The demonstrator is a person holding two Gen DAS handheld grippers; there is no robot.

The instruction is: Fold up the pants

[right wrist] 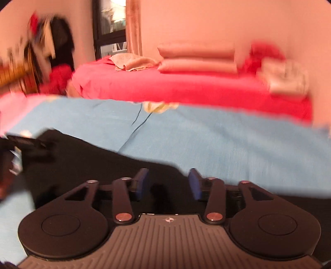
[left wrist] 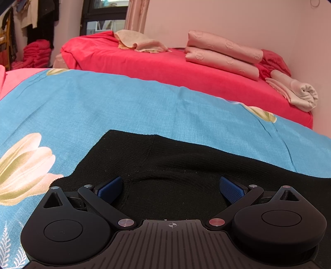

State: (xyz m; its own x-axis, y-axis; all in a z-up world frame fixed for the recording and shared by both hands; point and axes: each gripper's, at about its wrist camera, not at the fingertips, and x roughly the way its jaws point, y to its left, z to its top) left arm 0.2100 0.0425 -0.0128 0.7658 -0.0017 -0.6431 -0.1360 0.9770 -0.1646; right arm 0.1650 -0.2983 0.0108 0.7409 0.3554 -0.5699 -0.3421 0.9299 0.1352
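Black knit pants (left wrist: pixel 165 161) lie flat on a blue floral bedsheet (left wrist: pixel 124 103). My left gripper (left wrist: pixel 170 186) hovers low over them, open wide, its blue pads (left wrist: pixel 110 187) apart above a shallow wrinkle in the cloth. In the blurred right wrist view the pants (right wrist: pixel 86 157) run from the left edge to under my right gripper (right wrist: pixel 168 180). It stands partly open at the pants' far edge, with dark cloth under the gap and nothing pinched between the pads (right wrist: pixel 142 178). A dark blurred shape (right wrist: pixel 26 144) at the left edge rests over the pants.
Behind the blue sheet stands a red-covered bed (left wrist: pixel 165 68) with folded pink quilts (left wrist: pixel 223 53), a beige towel (left wrist: pixel 136 41) and a rolled pale cloth (left wrist: pixel 295 91). Hanging clothes (left wrist: pixel 35 18) and red bedding (left wrist: pixel 35 53) are far left. A pink wall closes the right.
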